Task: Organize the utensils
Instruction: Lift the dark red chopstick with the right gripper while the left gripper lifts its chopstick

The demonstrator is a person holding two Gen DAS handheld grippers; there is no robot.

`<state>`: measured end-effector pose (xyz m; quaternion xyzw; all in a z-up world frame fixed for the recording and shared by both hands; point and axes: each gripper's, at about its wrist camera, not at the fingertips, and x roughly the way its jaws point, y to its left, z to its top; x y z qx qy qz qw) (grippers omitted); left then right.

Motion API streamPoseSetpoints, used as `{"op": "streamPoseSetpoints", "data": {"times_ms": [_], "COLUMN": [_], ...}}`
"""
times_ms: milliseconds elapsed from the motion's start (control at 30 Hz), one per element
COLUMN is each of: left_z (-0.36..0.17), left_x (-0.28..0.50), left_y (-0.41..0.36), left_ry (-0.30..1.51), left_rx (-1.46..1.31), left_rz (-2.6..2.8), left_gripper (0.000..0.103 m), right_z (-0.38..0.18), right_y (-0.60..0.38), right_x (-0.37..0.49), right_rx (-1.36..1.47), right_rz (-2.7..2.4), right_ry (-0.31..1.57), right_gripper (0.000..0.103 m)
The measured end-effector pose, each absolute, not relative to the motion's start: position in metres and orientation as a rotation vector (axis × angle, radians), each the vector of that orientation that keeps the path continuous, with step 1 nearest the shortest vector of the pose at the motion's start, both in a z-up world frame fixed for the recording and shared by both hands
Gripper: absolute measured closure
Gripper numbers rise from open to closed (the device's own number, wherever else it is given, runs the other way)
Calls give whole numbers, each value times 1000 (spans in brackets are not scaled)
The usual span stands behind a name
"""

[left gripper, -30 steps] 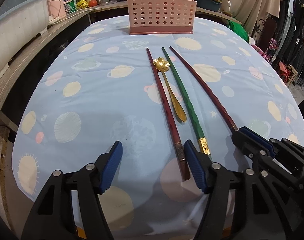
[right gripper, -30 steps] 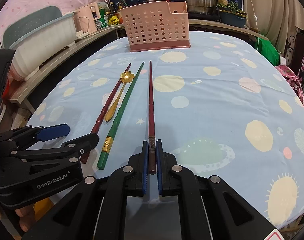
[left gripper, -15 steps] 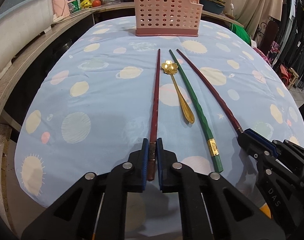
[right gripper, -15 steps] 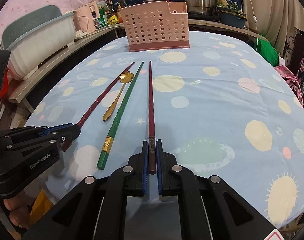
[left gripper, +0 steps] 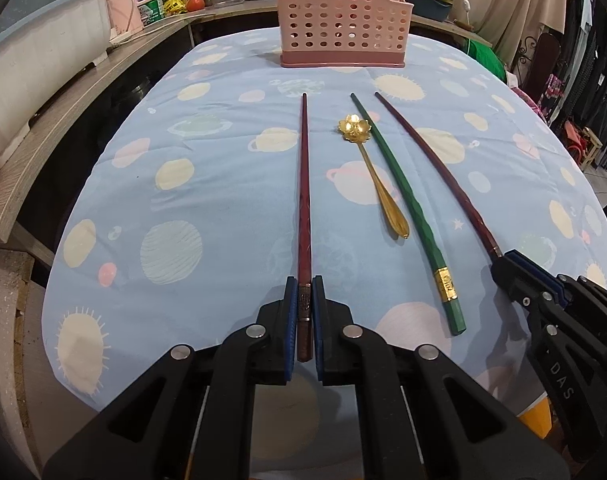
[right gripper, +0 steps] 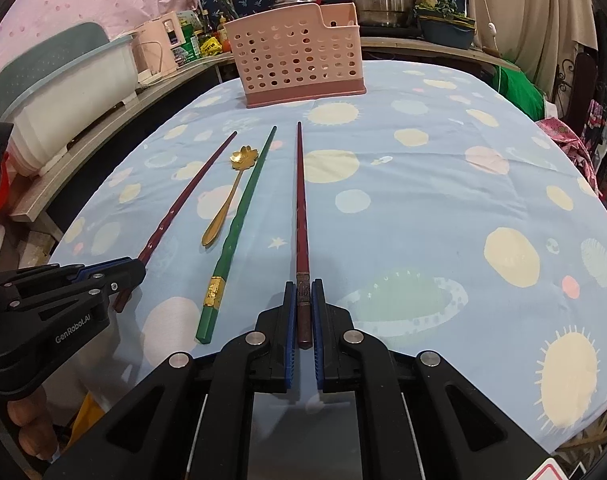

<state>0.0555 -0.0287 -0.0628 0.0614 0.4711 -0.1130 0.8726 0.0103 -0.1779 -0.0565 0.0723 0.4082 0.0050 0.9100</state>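
Note:
My left gripper (left gripper: 304, 288) is shut on the thick end of a dark red chopstick (left gripper: 304, 184), which points straight toward the pink perforated basket (left gripper: 341, 36). My right gripper (right gripper: 303, 292) is shut on the second dark red chopstick (right gripper: 301, 200); it also shows in the left wrist view (left gripper: 435, 164). Between them on the cloth lie a gold flower-bowled spoon (left gripper: 373, 168) and a green chopstick (left gripper: 407, 208) with a gold band. The spoon (right gripper: 227, 200), the green chopstick (right gripper: 239, 224) and the basket (right gripper: 299, 68) also show in the right wrist view.
The table carries a light blue cloth with planets and suns (left gripper: 175, 184). A wooden counter with a white tub (left gripper: 43, 48), bottles and pots runs along the left and back. Clothes hang at the far right (left gripper: 583, 60).
My left gripper closed on the left red chopstick and swung it away from the spoon, so it now lies straight. My right gripper stayed shut on its chopstick.

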Motion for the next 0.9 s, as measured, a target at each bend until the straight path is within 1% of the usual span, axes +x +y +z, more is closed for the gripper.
{"op": "streamPoseSetpoints", "data": {"times_ms": [600,900], "left_z": [-61,-43], "left_x": [55,58], "left_y": [-26,-19], "left_ry": [1011,980], "left_rx": [111,68], "left_rz": [-207,-199], "left_gripper": [96,96], "right_z": [-55,-33], "right_y": [-187,-205], "right_x": [8,9], "right_rx": [203,210], "right_rz": [26,30], "right_ry": [841,802], "right_gripper": [96,96]}}
